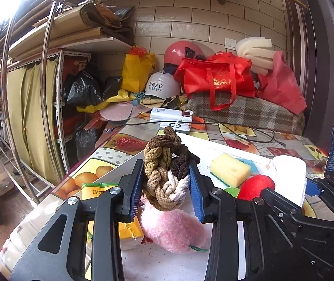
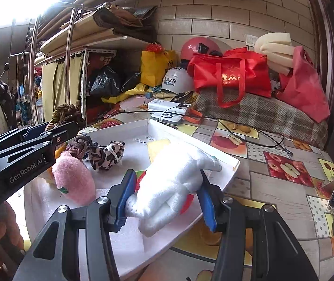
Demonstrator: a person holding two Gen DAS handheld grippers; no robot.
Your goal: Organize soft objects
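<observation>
Above the white tray, the left gripper clamped a braided brown hair tie, while the right gripper gripped a folded white cloth over the tray's near part.
</observation>
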